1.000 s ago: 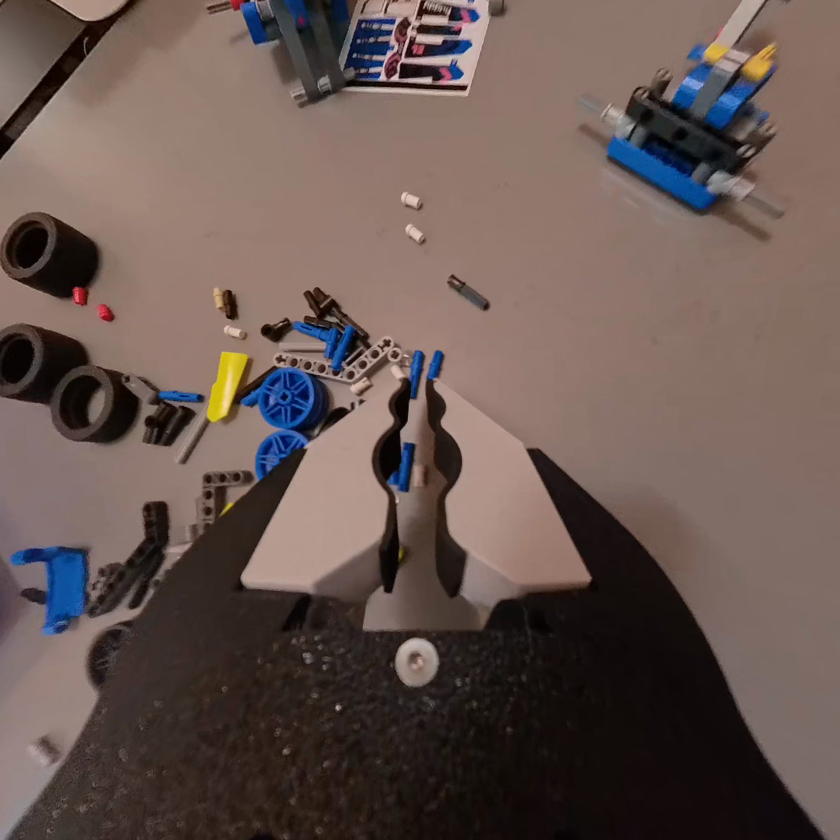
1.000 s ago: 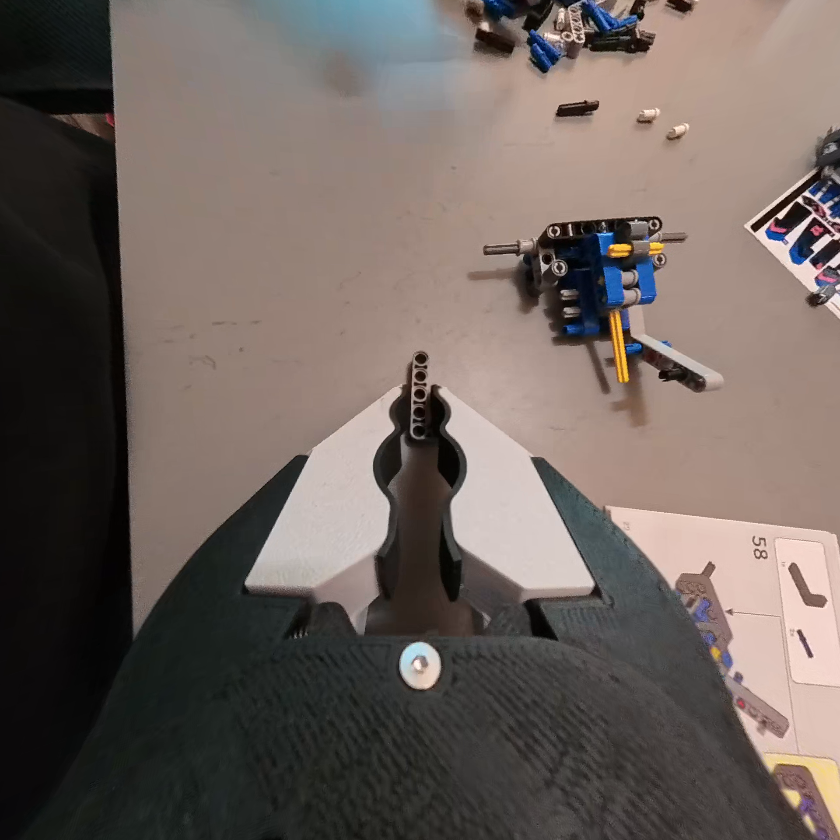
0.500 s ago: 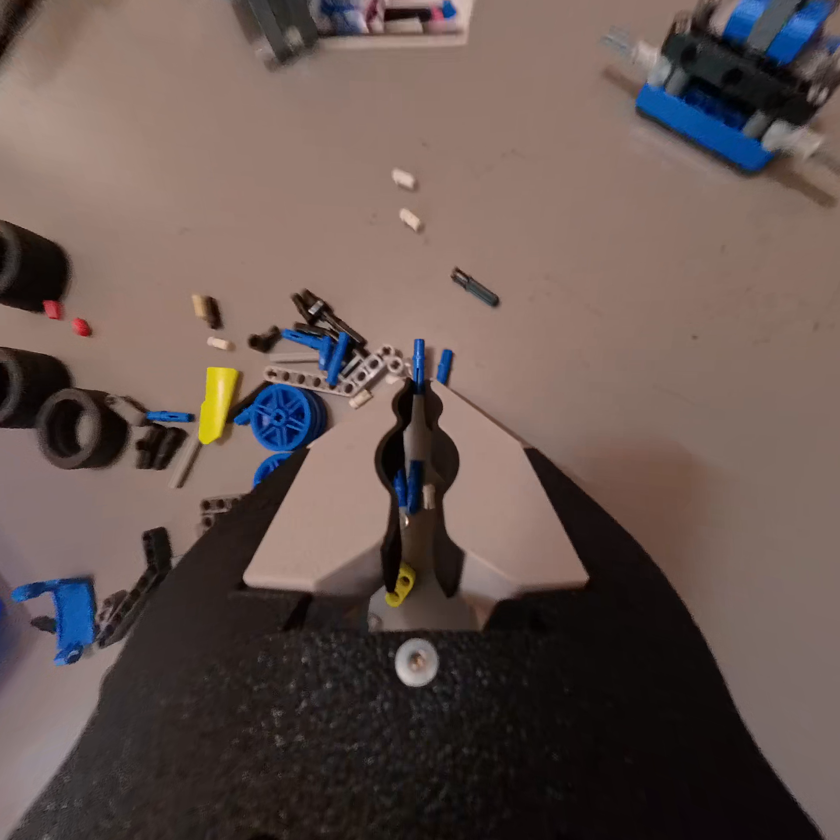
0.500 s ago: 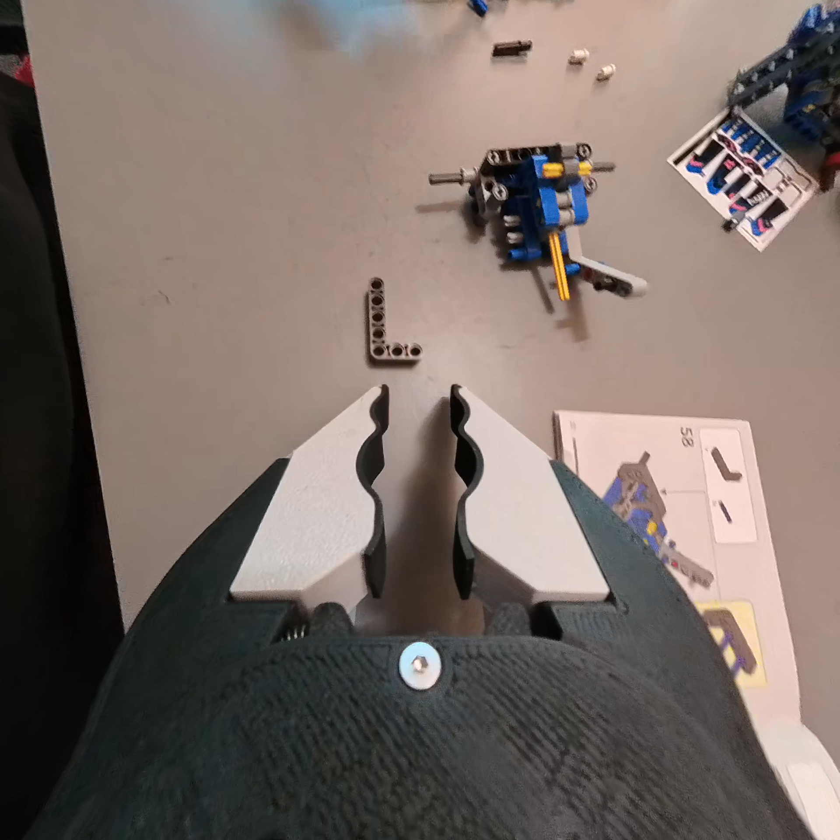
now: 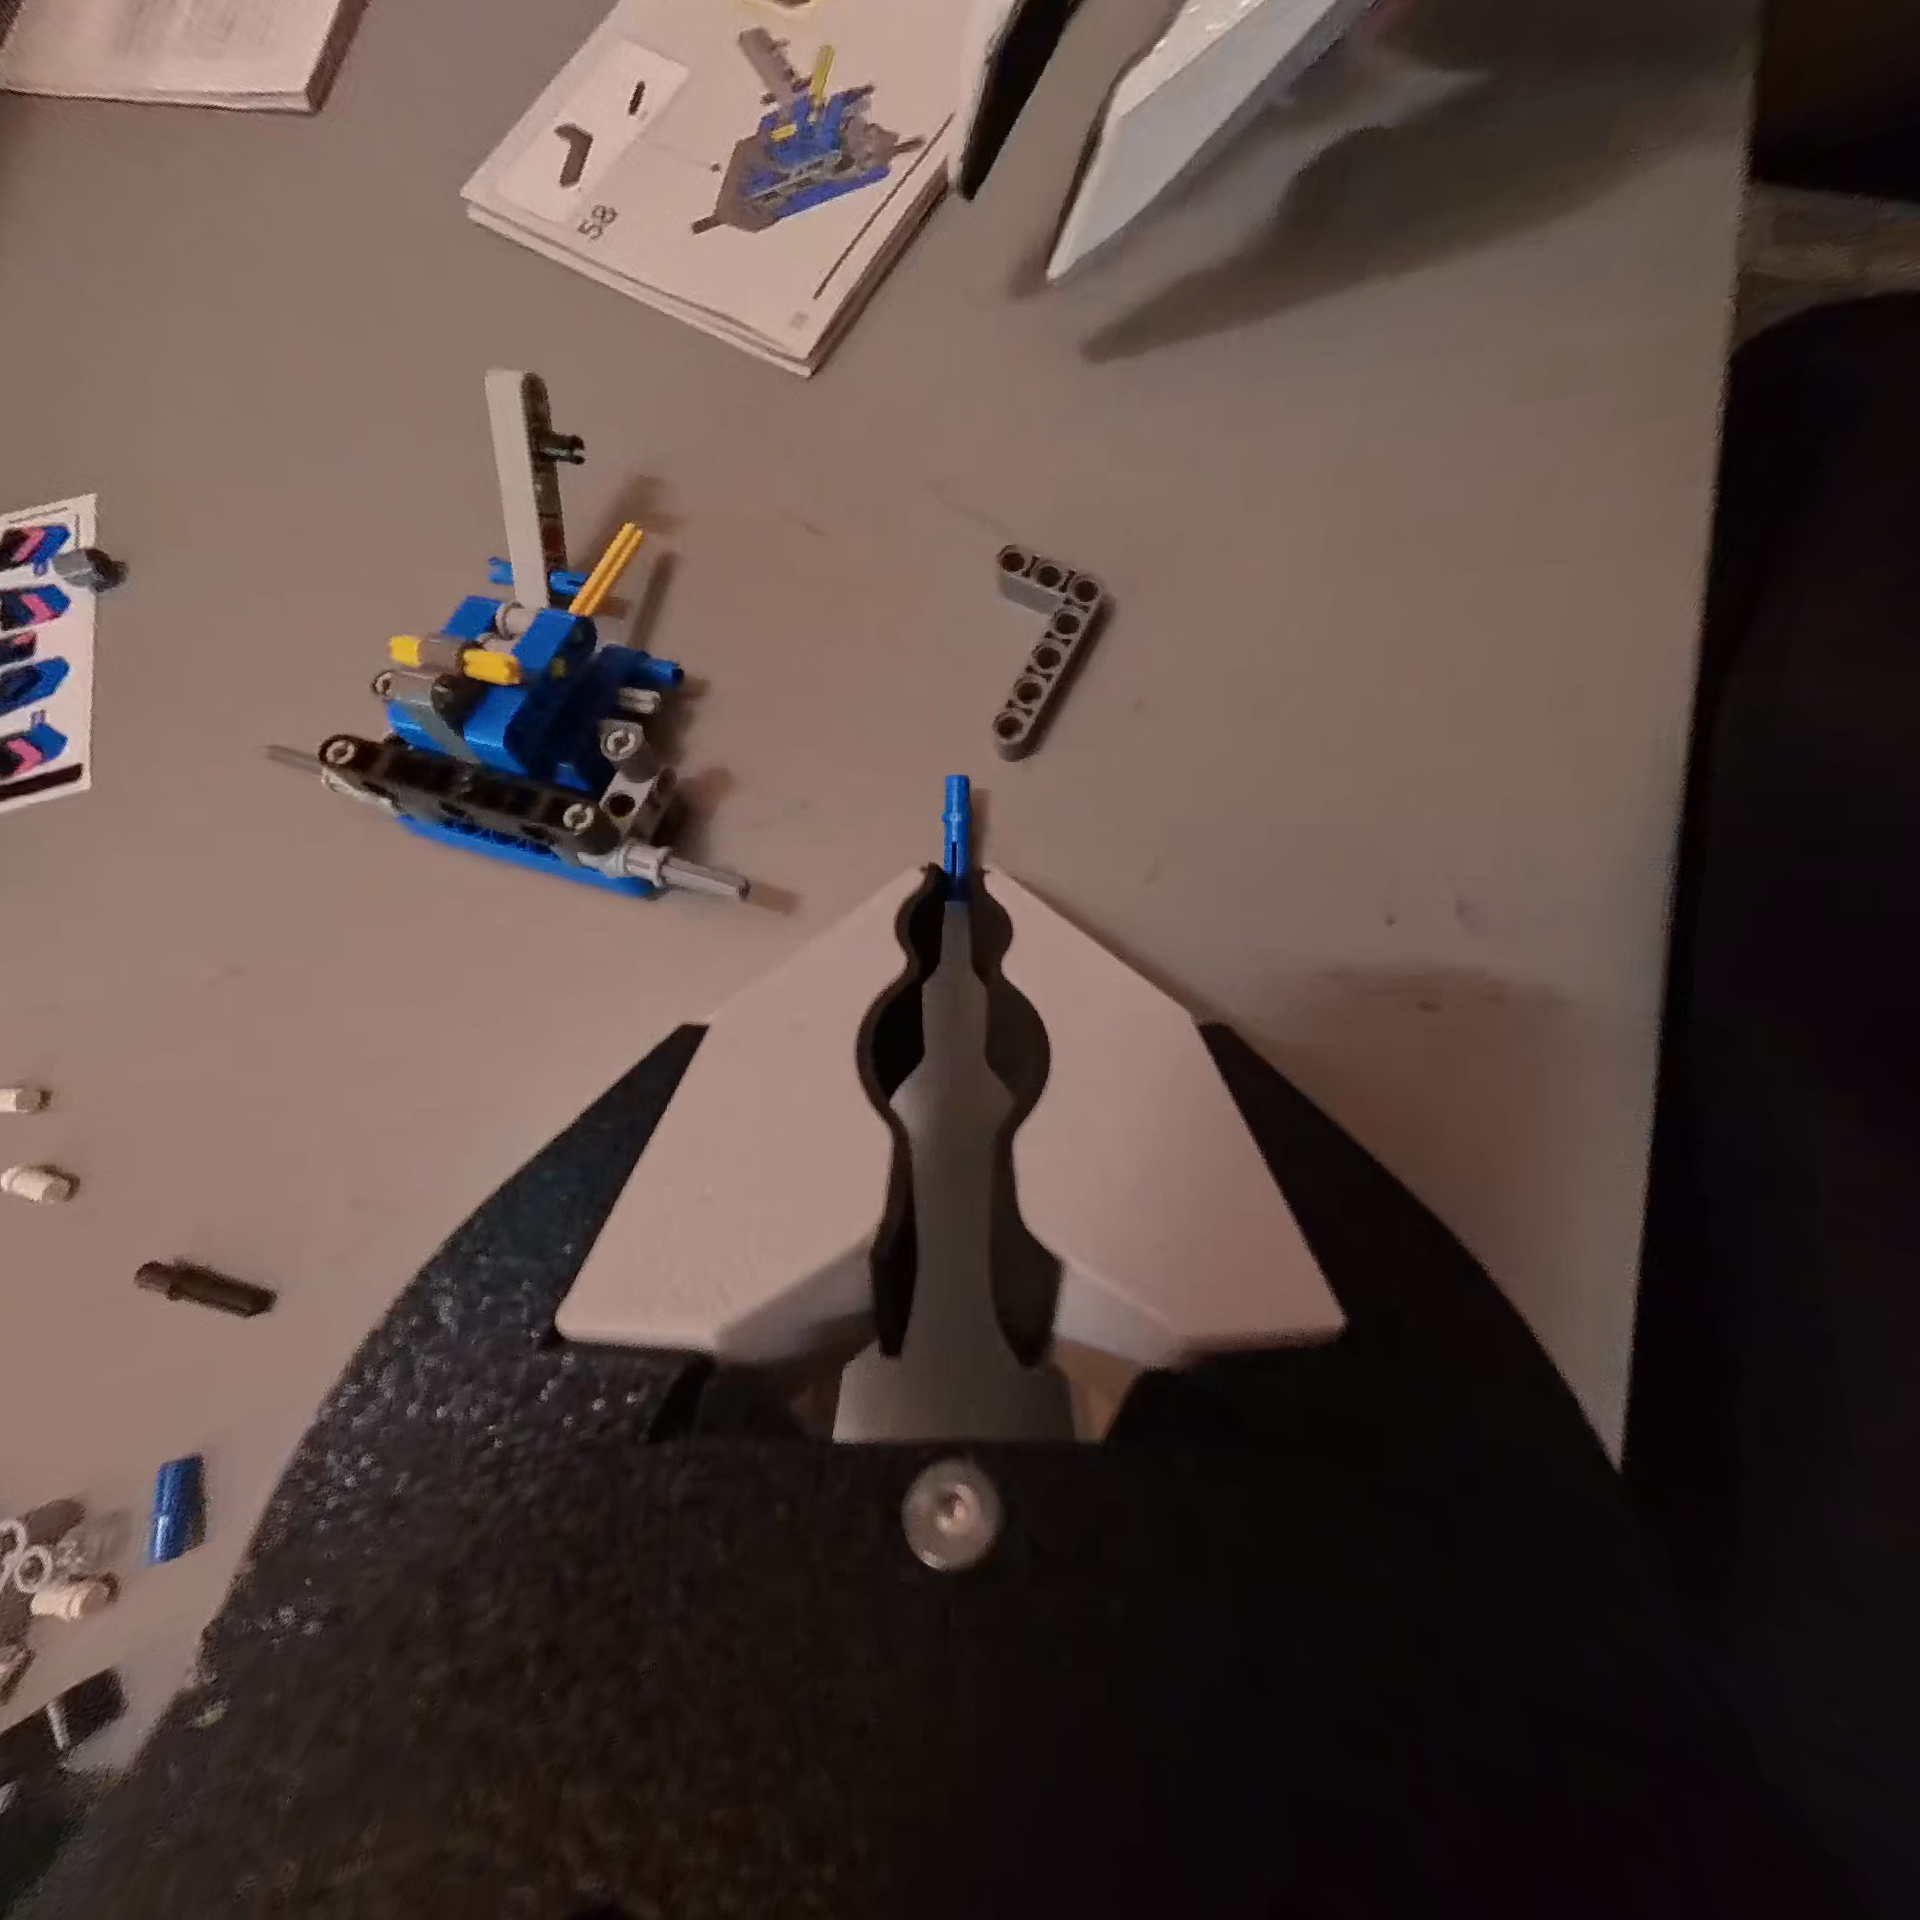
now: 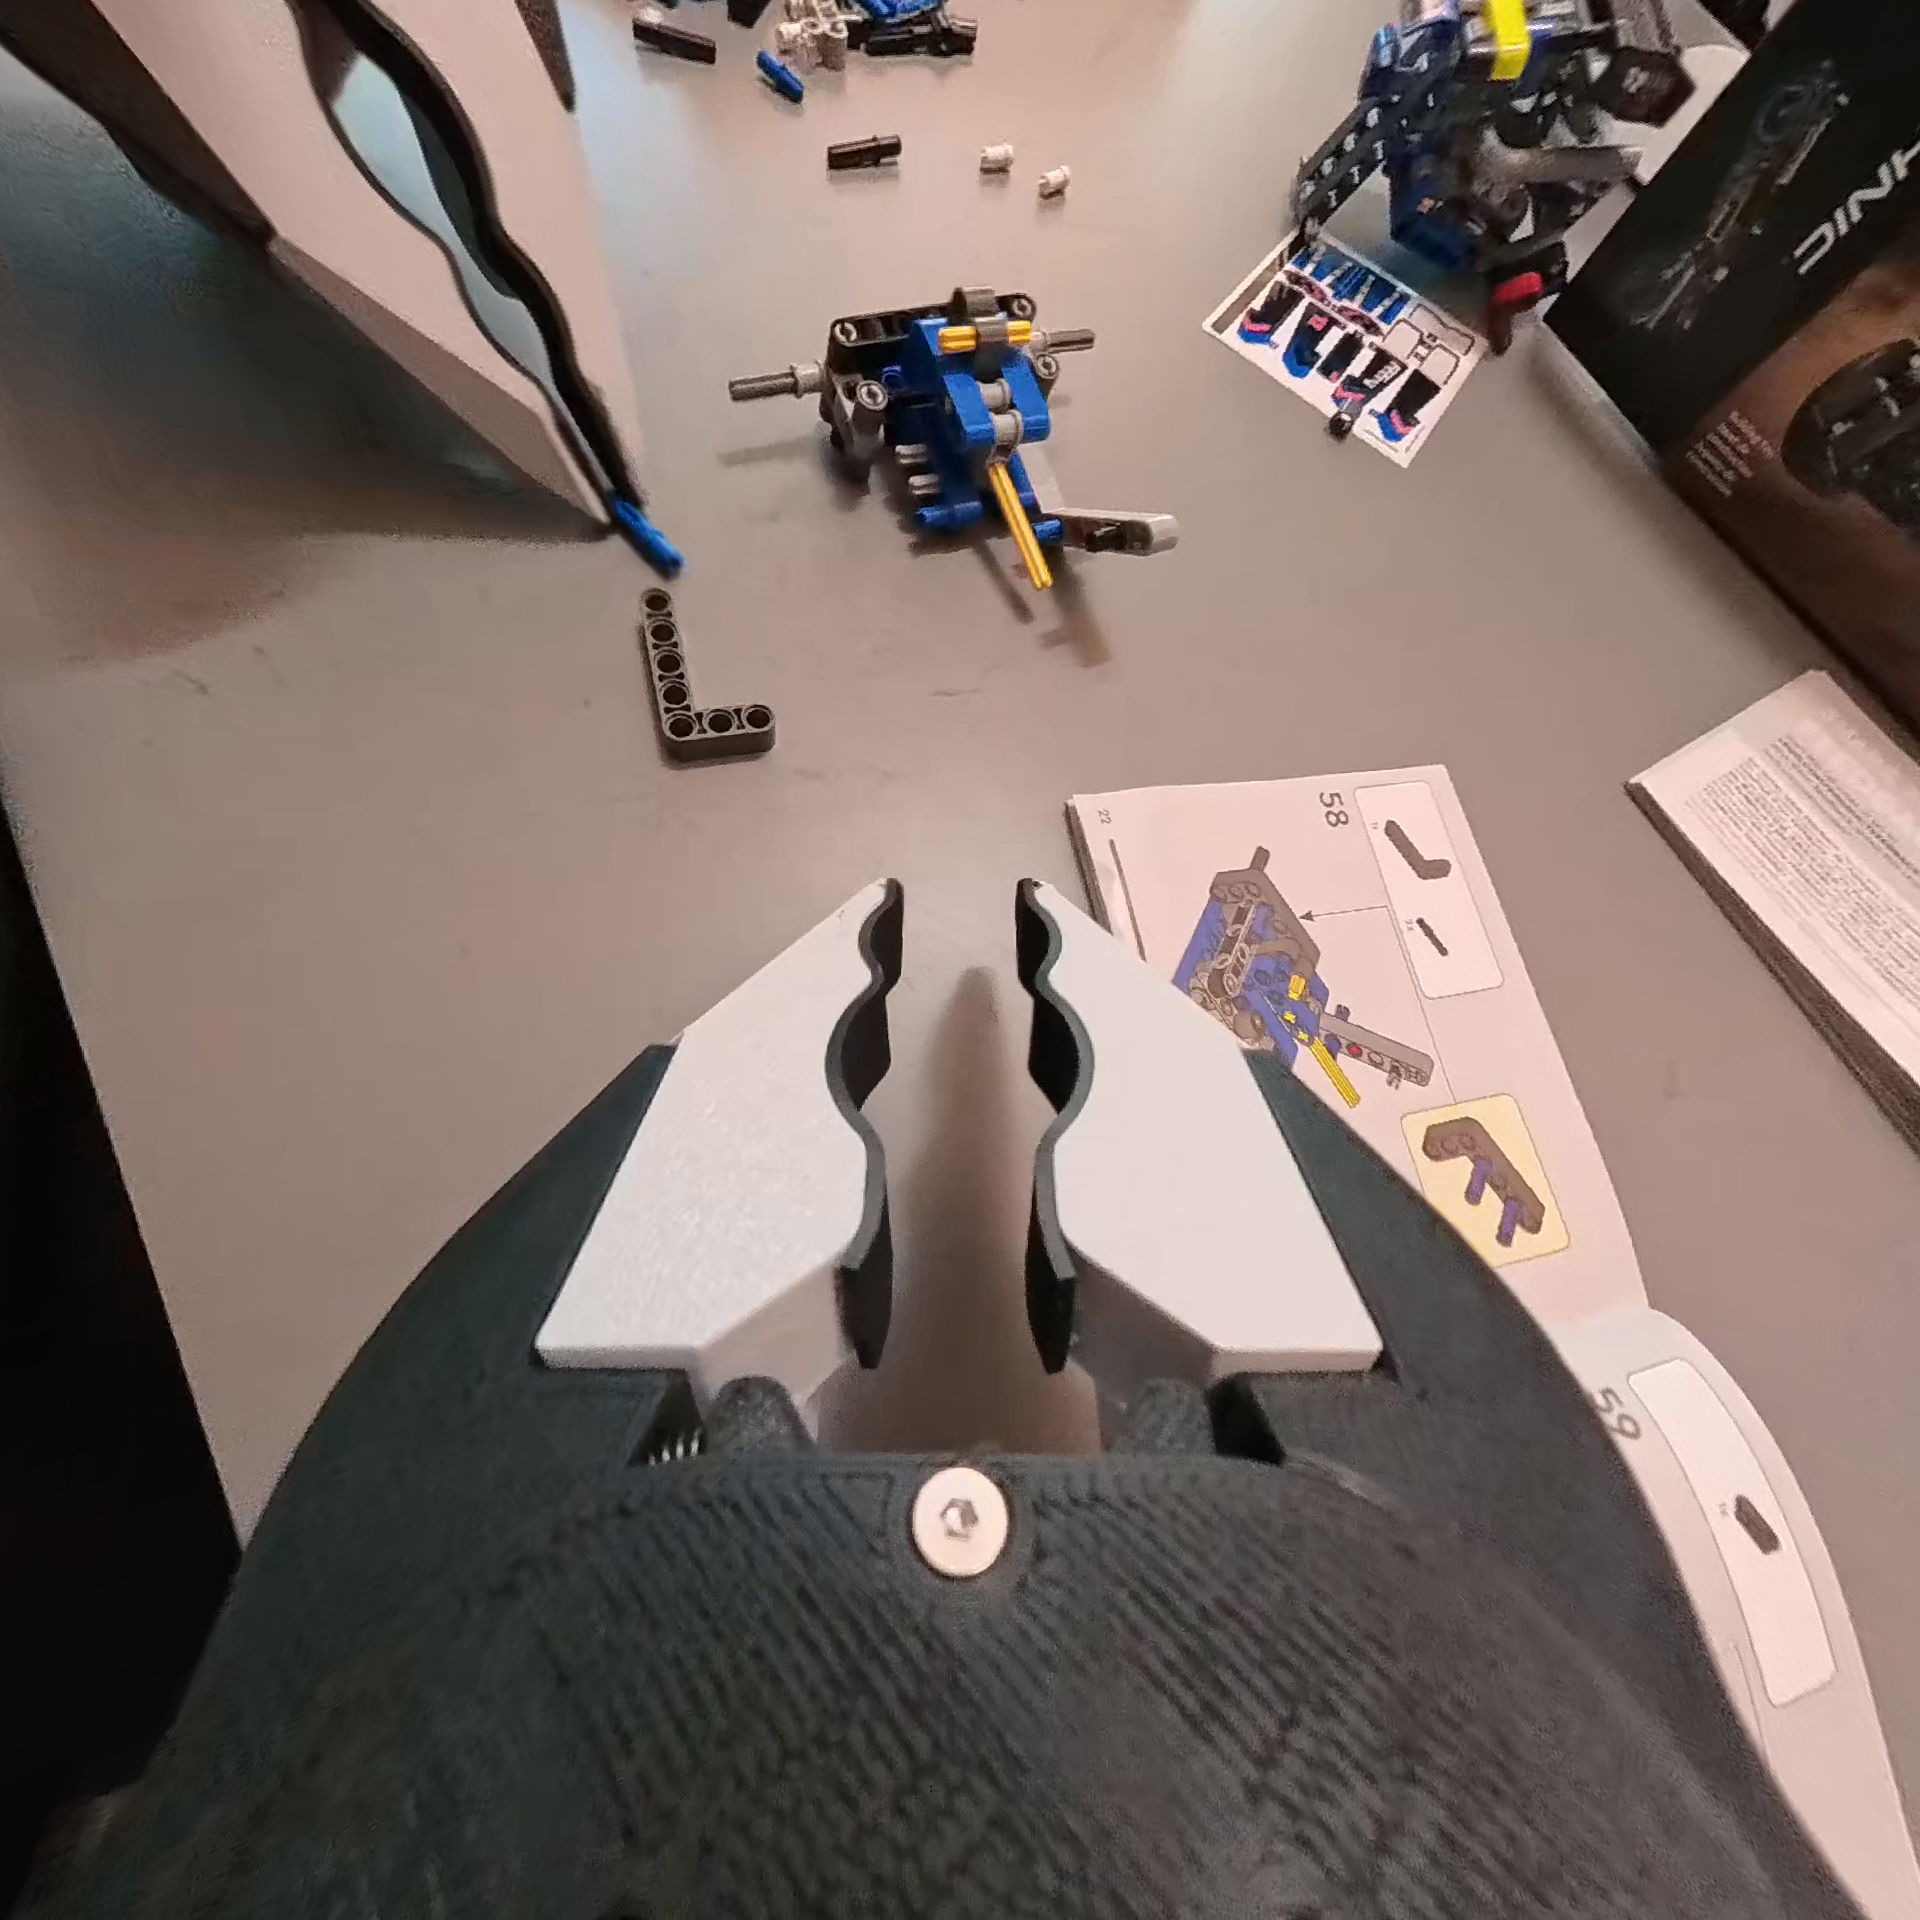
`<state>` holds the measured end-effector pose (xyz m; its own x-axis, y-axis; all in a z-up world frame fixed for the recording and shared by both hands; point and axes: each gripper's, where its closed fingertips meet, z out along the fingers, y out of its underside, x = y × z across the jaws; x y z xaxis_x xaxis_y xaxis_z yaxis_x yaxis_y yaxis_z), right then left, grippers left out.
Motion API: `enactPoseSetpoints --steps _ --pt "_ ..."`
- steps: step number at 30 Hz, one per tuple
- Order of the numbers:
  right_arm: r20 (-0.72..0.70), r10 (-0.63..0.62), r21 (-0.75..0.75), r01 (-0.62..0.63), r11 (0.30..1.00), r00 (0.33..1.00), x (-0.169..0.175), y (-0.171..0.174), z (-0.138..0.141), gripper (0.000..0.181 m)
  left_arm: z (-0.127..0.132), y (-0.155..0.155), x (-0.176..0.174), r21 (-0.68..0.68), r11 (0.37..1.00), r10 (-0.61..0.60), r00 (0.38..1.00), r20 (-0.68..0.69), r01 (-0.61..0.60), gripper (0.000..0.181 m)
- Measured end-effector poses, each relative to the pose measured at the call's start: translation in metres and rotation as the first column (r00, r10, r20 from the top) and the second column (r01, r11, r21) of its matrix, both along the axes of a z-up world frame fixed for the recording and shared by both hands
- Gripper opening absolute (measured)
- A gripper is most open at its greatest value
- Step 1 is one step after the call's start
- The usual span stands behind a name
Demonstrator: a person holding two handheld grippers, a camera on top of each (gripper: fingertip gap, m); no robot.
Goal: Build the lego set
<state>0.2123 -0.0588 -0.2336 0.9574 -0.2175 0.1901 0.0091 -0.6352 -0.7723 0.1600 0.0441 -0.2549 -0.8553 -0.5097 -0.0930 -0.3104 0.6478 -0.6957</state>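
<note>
Your left gripper (image 5: 954, 873) has left the loose parts pile and now hangs over the middle of the bench (image 5: 1299, 727), pinched tight on a blue pin (image 5: 956, 826) that sticks out past the fingertips. A second ago that gripper was working among the wheels and pins; now the pin points at the grey L-shaped beam (image 5: 1049, 649), which lies flat just beyond it. From the right wrist view, the pin's tip (image 6: 644, 535) sits just short of the beam's long arm (image 6: 691, 686), apart from it.

Your right gripper (image 6: 958, 888) has changed too. It was clamped on that beam a second ago; now its jaws stand apart and hold nothing, and it has backed toward the near edge, so the beam rests free on the bench ahead of it. The open instruction booklet (image 6: 1382, 997) lies just to its right.

The partly built blue and black assembly (image 5: 509, 727) stands off to the left of the beam, not touching it, and neither gripper is on it.

So both parts of this step are now together in one spot. The likely next move is pushing the pin into a hole in the beam, but the beam is unheld and flat, and it will probably slide or need the right gripper to steady it first.
</note>
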Motion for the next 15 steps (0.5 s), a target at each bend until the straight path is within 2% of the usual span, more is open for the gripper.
enactPoseSetpoints --steps 1,4,7,12,15 --pt "-0.001 0.005 -0.001 -0.005 1.000 1.000 -0.001 0.002 -0.001 0.020 -0.001 -0.001 0.001 -0.002 1.000 0.004 1.000 0.001 -0.004 0.001" --pt "0.006 0.015 0.006 -0.015 1.000 1.000 -0.002 0.005 -0.003 0.021 0.000 0.002 0.002 0.000 1.000 0.028 1.000 0.009 -0.028 0.008" --pt "0.018 0.011 0.010 -0.011 1.000 1.000 0.000 0.004 -0.003 0.021 0.007 0.020 0.002 0.024 0.998 0.048 0.998 0.050 -0.050 0.011" --pt "0.072 -0.012 0.022 0.010 1.000 0.997 0.007 0.001 0.004 0.021 0.021 0.091 0.010 0.062 0.978 0.191 0.975 0.116 -0.199 0.013" --pt "0.064 -0.030 0.032 0.028 0.999 0.997 0.009 0.000 0.006 0.021 0.030 0.152 0.020 0.110 0.923 0.347 0.922 0.172 -0.368 0.008"
